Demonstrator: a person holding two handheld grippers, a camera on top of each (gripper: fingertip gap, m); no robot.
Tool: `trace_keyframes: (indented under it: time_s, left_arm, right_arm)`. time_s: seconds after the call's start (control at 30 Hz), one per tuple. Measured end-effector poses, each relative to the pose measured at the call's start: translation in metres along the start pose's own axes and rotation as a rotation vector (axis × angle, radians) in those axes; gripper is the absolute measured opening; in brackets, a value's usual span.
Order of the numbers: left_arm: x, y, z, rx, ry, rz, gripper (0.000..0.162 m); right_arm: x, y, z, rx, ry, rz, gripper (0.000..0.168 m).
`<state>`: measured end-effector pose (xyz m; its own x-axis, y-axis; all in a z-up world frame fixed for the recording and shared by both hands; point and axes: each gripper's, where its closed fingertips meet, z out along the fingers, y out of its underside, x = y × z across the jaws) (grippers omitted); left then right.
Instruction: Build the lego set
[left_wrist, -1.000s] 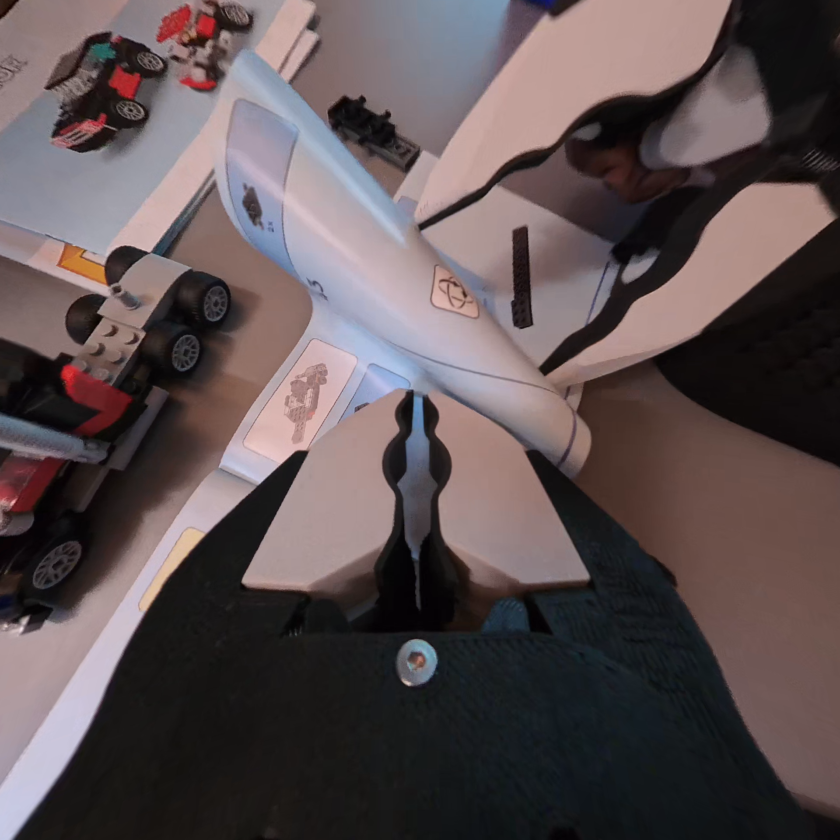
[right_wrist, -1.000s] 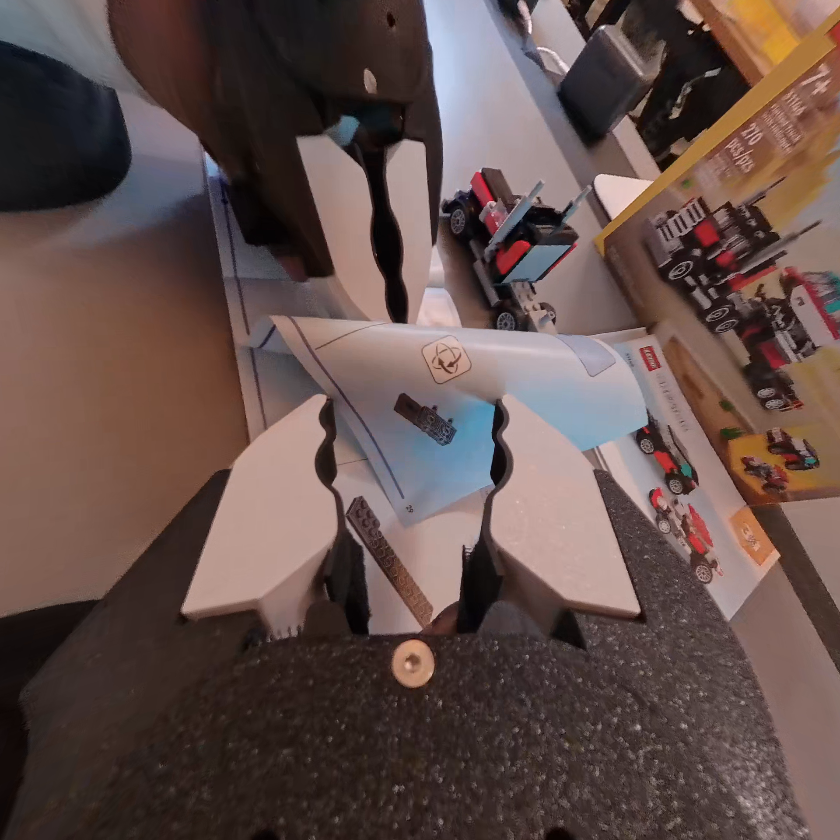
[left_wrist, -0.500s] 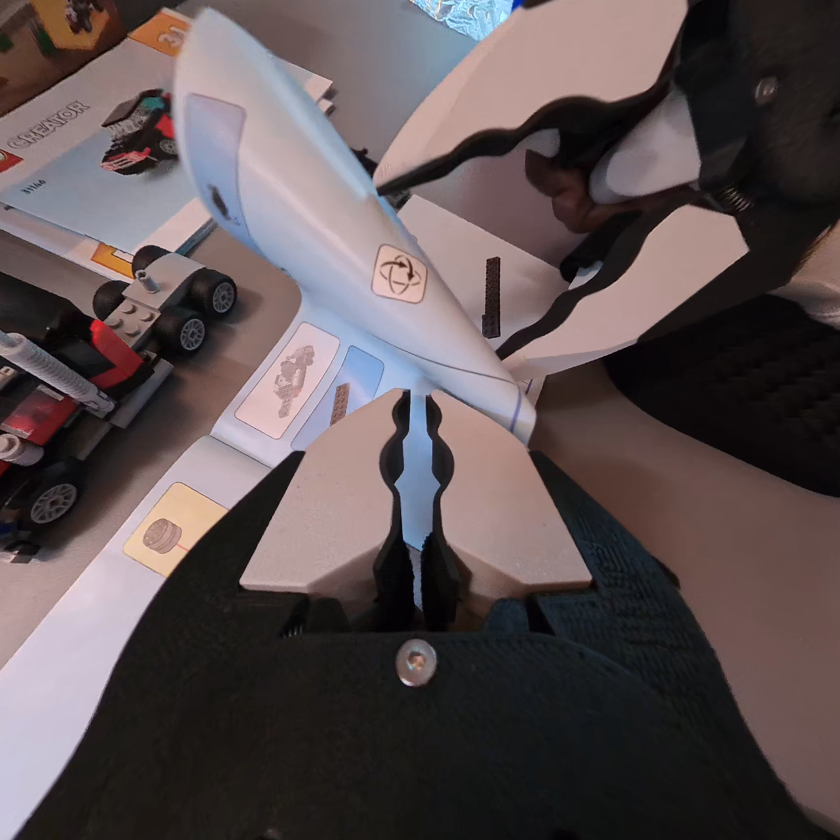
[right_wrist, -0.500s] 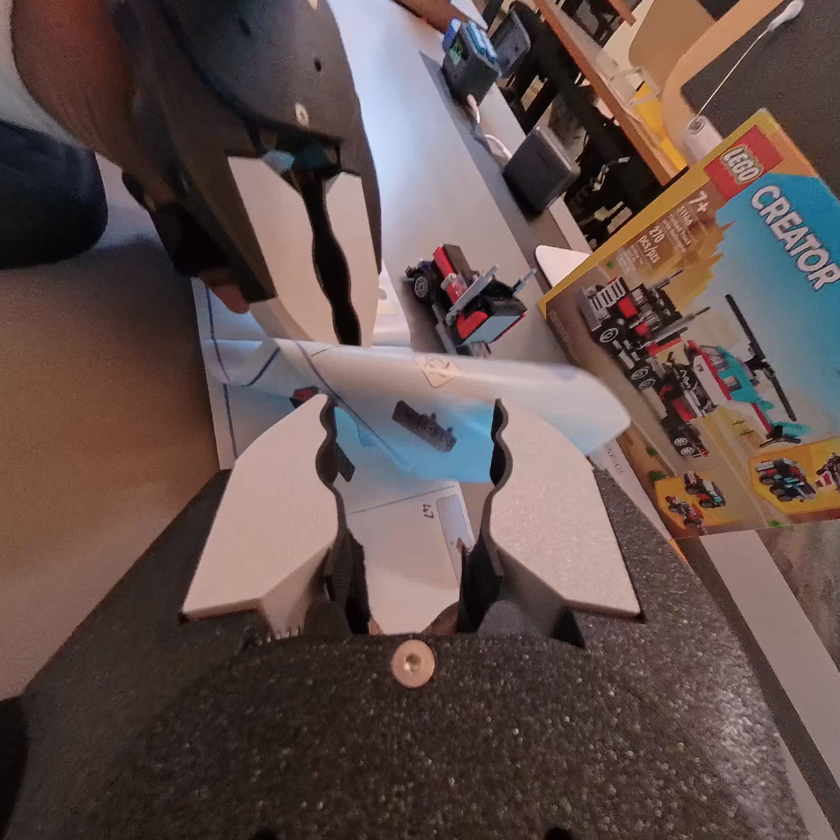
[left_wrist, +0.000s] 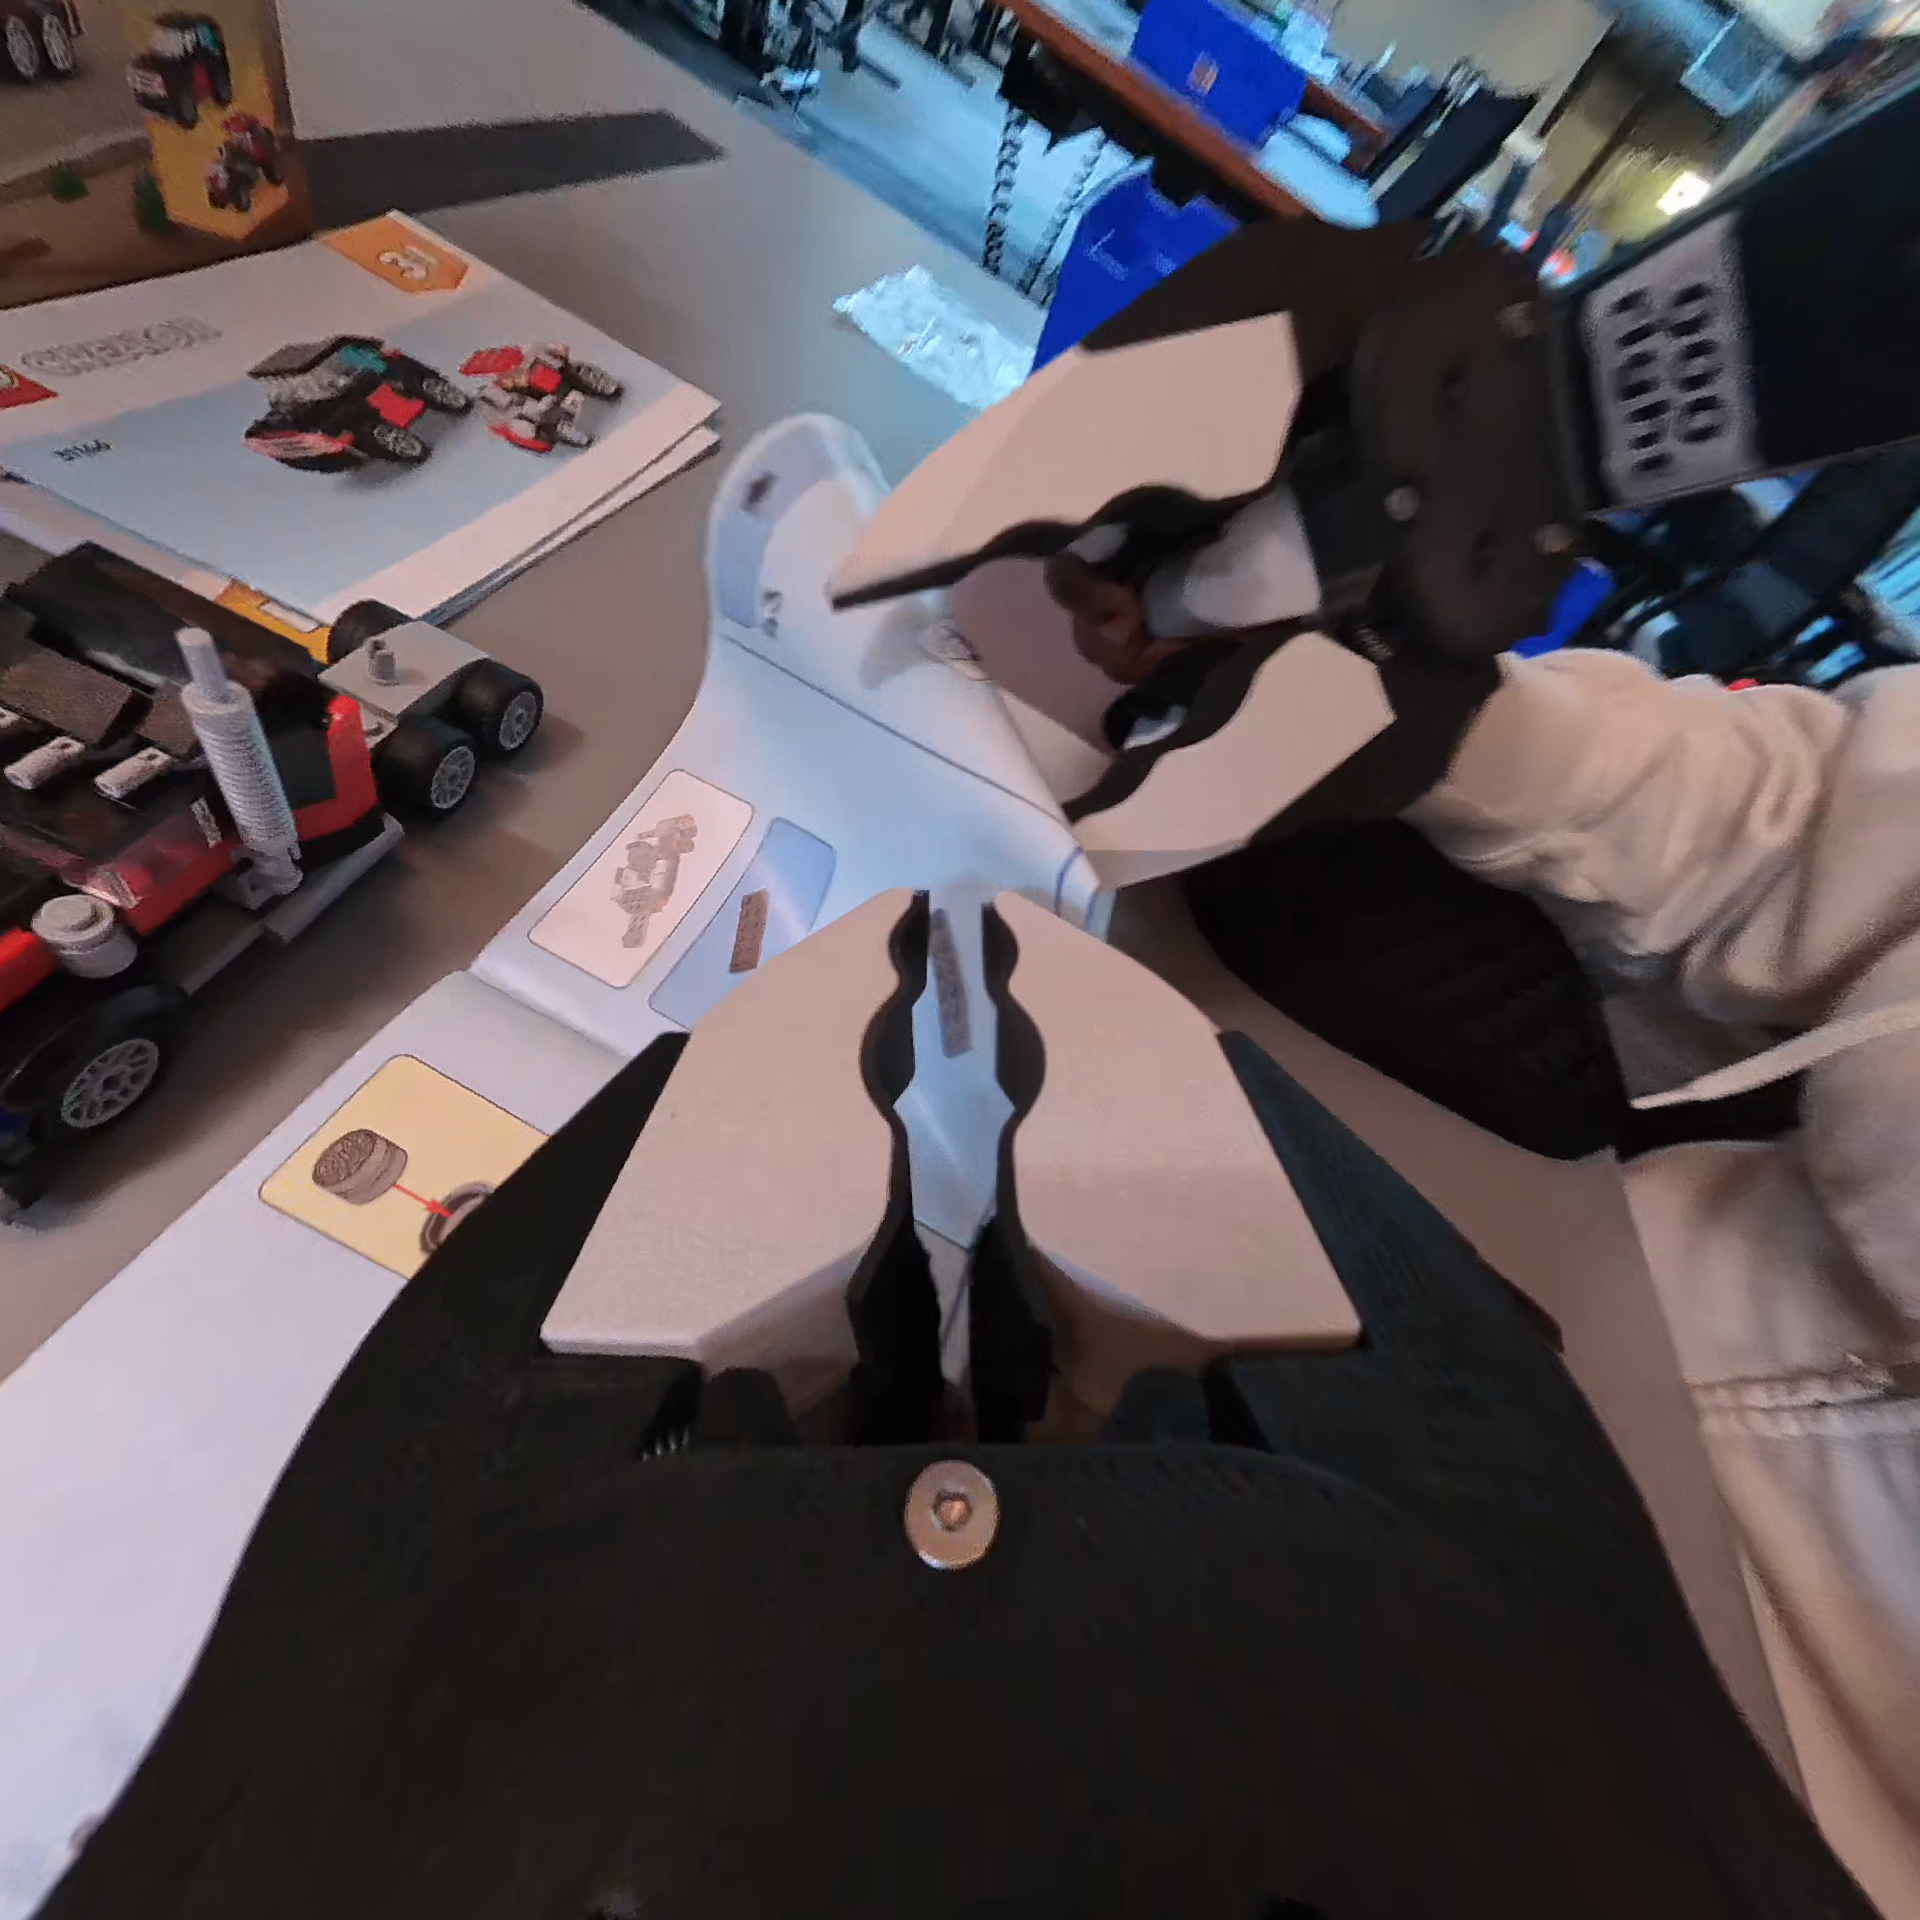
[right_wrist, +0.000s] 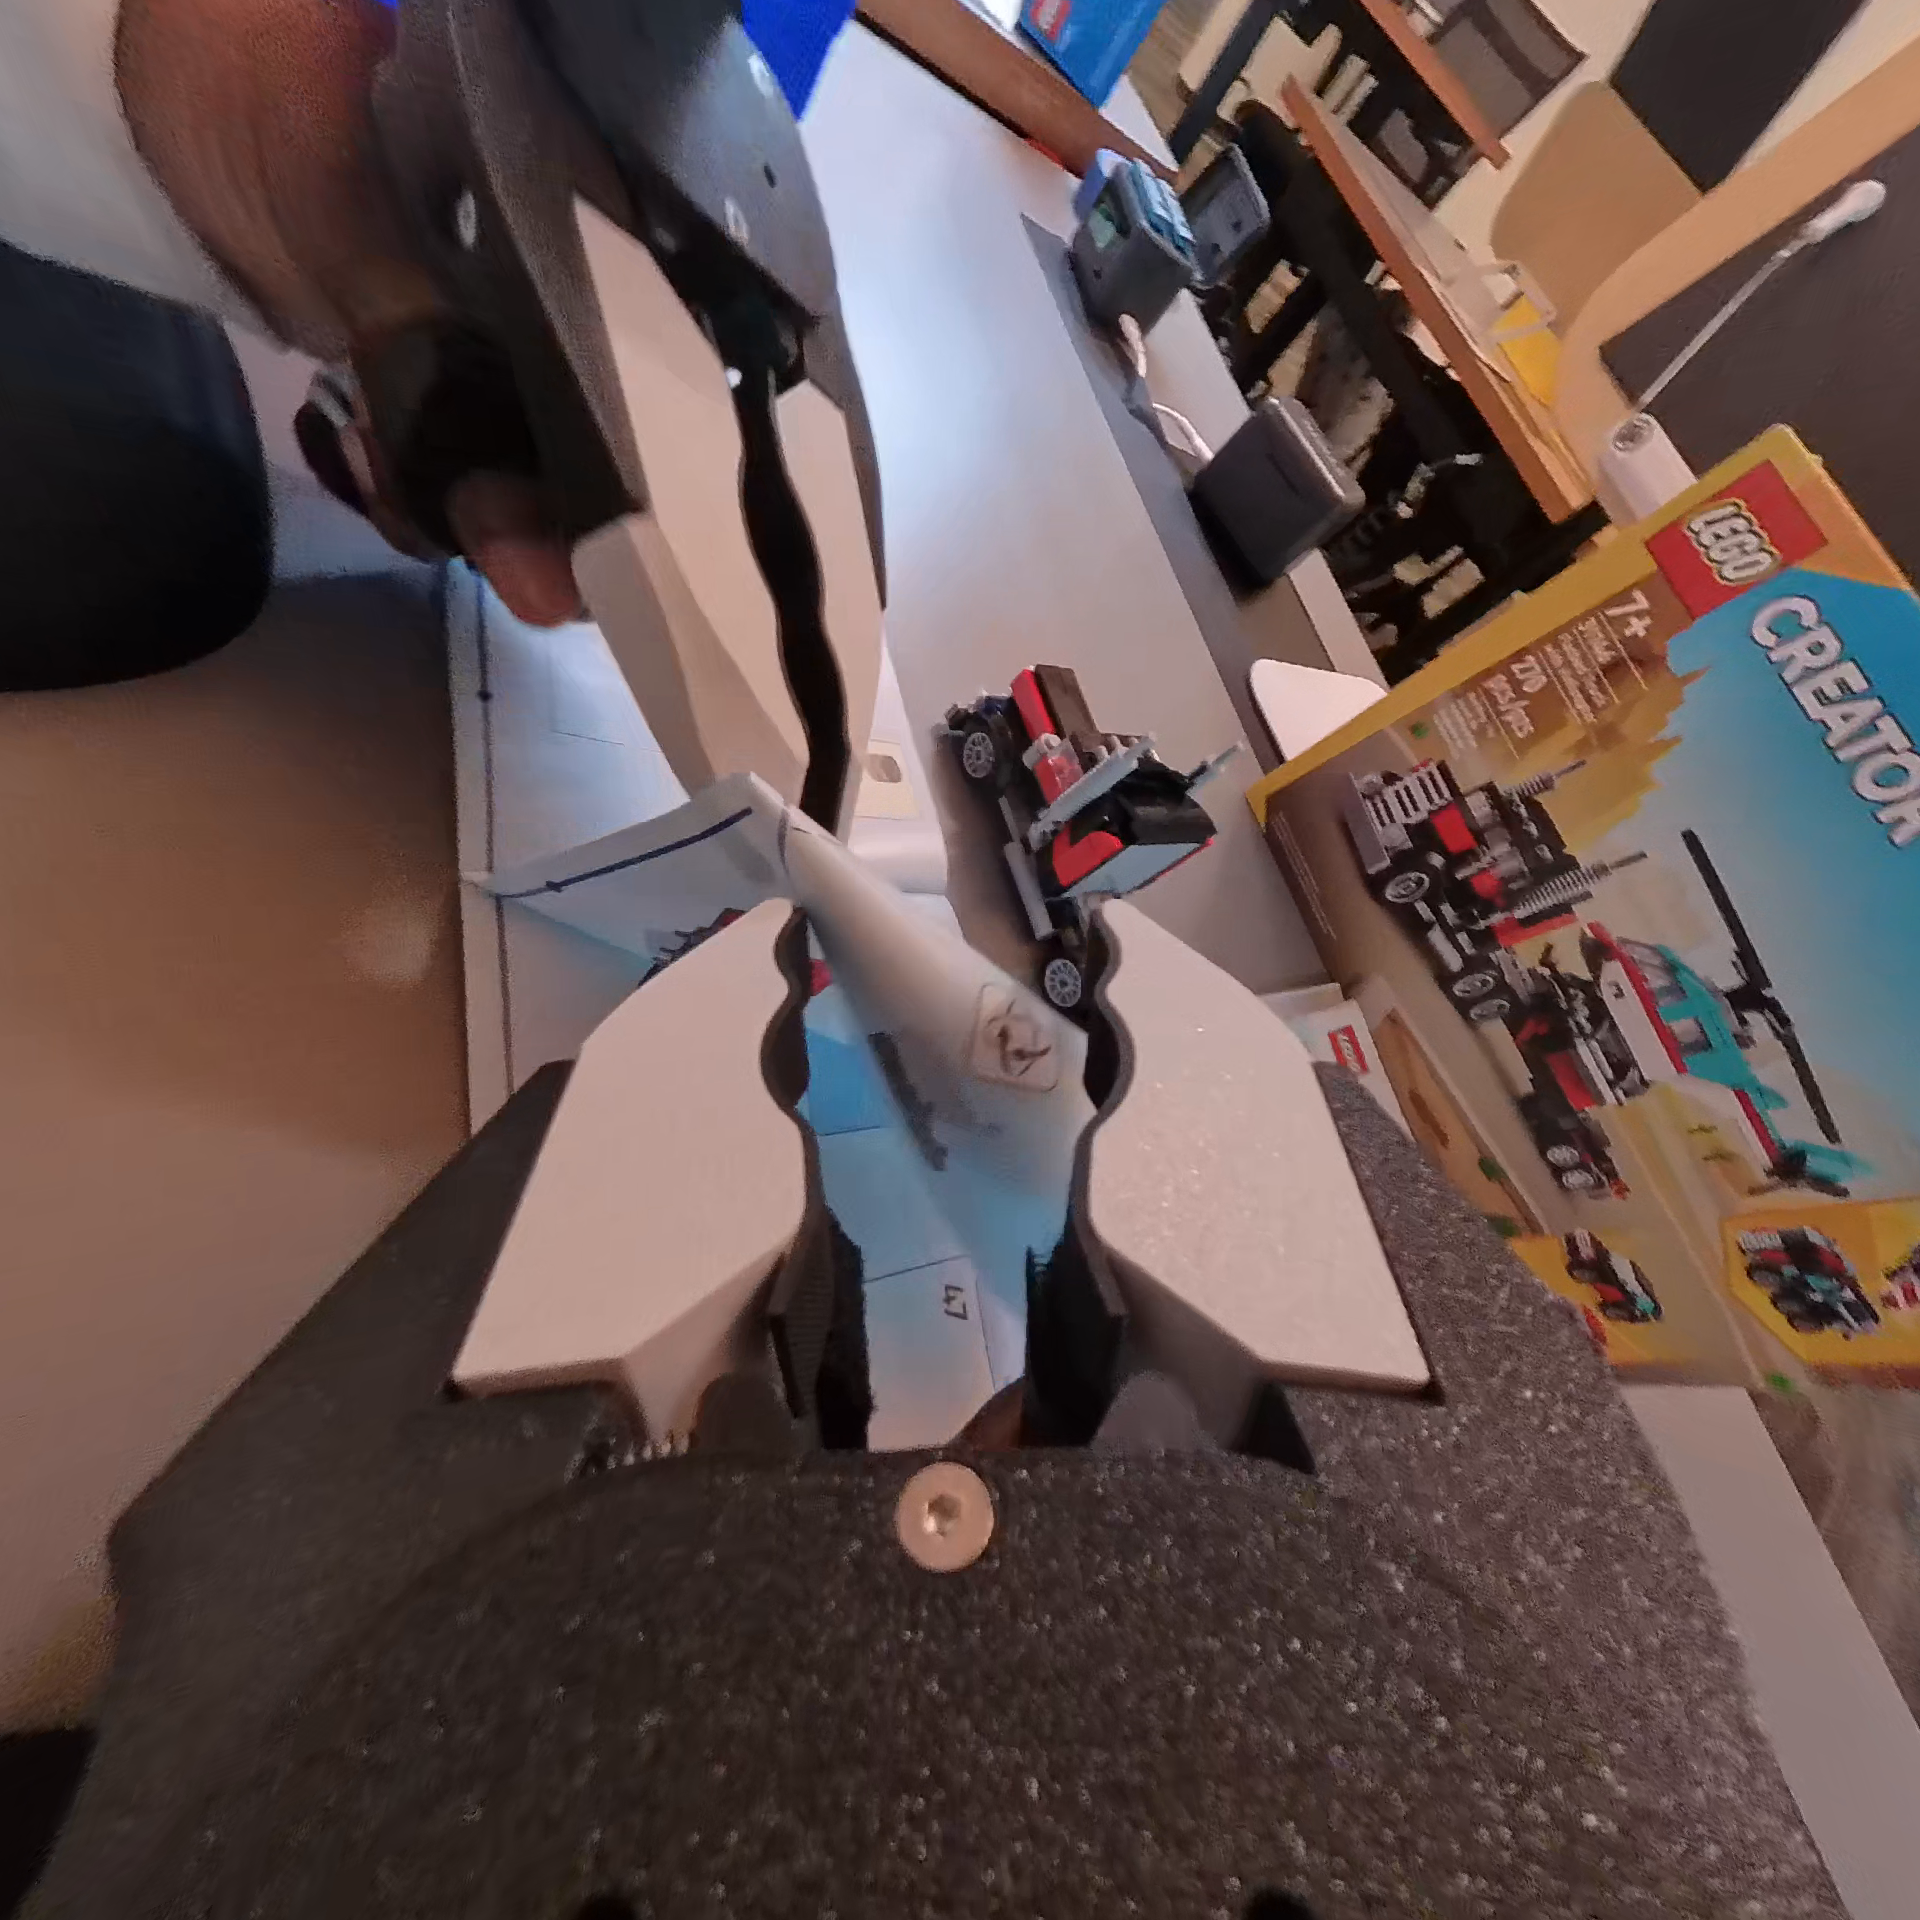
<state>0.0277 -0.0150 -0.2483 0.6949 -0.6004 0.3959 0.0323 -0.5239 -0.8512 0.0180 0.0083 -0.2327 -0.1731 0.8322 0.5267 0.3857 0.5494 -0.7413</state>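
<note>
The lego truck, built in black, red and grey with a ribbed grey exhaust stack and black wheels, was seen standing on the grey table beside the open instruction booklet. One page of that booklet was lifted and curled. The left gripper was seen nearly closed, only a narrow slit left between its jaws above the booklet; whether the page edge was pinched could not be told. The right gripper was held open, the curled page lying between its jaws. The set's box was propped upright near the truck; its contents could not be seen. A second closed booklet lay beyond.
</note>
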Motion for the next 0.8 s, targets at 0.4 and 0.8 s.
trace_keyframes:
  time_s: [0.4,0.8]
  left_arm:
    - [-0.004,0.017,0.003,-0.099,-0.27,0.095,0.055]
    - [-0.004,0.003,0.008,-0.03,-0.428,0.3,0.001]
  right_arm:
    - [0.003,-0.001,0.015,-0.003,-0.036,-0.054,0.045]
    - [0.008,-0.004,-0.01,0.121,0.028,-0.108,0.033]
